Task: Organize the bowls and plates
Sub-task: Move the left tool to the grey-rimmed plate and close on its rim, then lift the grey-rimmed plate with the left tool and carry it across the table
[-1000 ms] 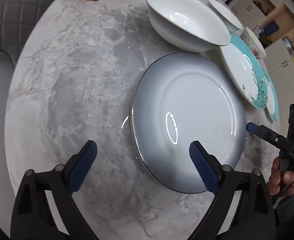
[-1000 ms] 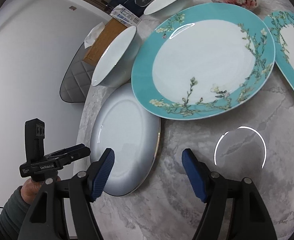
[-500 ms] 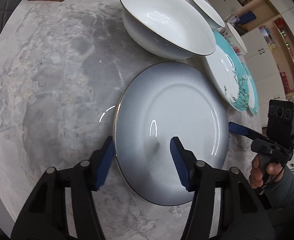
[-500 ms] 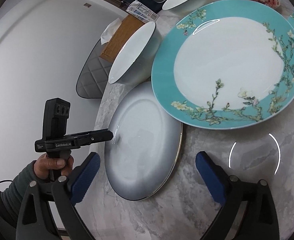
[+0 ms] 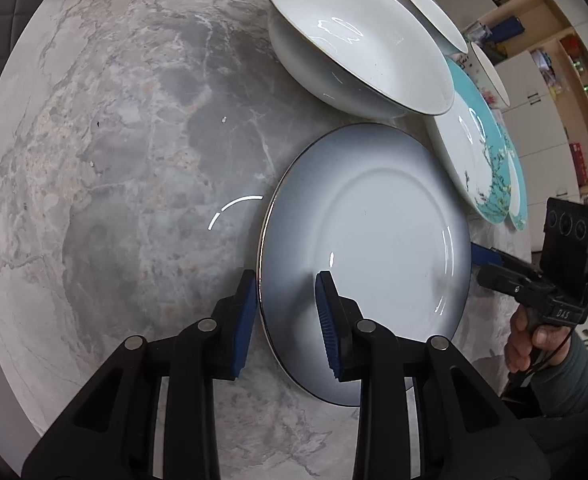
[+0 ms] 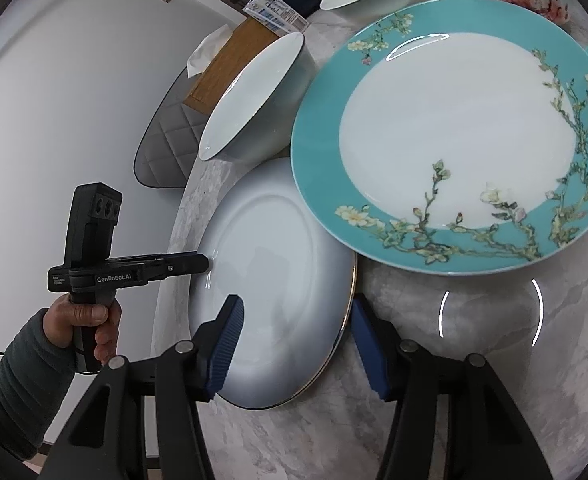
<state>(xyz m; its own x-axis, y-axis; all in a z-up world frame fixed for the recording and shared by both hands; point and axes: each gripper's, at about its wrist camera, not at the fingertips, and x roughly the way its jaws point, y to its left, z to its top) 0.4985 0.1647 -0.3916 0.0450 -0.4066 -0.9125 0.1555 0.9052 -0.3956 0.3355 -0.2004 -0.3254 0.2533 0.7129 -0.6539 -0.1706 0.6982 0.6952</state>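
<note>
A: Where is the grey-white plate (image 5: 367, 236) sitting?

B: Flat on the marble surface (image 5: 126, 152), near its edge. Its far rim lies just beside a white bowl (image 5: 357, 36) with a dark rim, and on the right side the floral teal plate (image 6: 449, 136) overlaps its edge.

A: What is the left gripper (image 5: 288, 308) doing?

B: Its jaws are narrowed around the plate's near-left rim. One blue pad sits outside the rim against the surface, the other is over the plate's face. I cannot tell whether both pads are pressing the rim.

A: And the right gripper (image 6: 294, 344)?

B: It straddles the opposite edge of the same plate. The jaws stand fairly wide: the left pad is over the plate's face, the right pad just outside the gold-edged rim, by the surface. A gap shows on the inner side, so nothing is clamped there.

A: Anything else on the surface?

B: A second teal plate (image 5: 517, 196) lies beyond the first, and two more white bowls (image 5: 433, 16) stand further back. A wooden tissue box (image 6: 230, 60) sits behind the nearest bowl, with a grey quilted chair (image 6: 166, 148) past the surface's edge.
</note>
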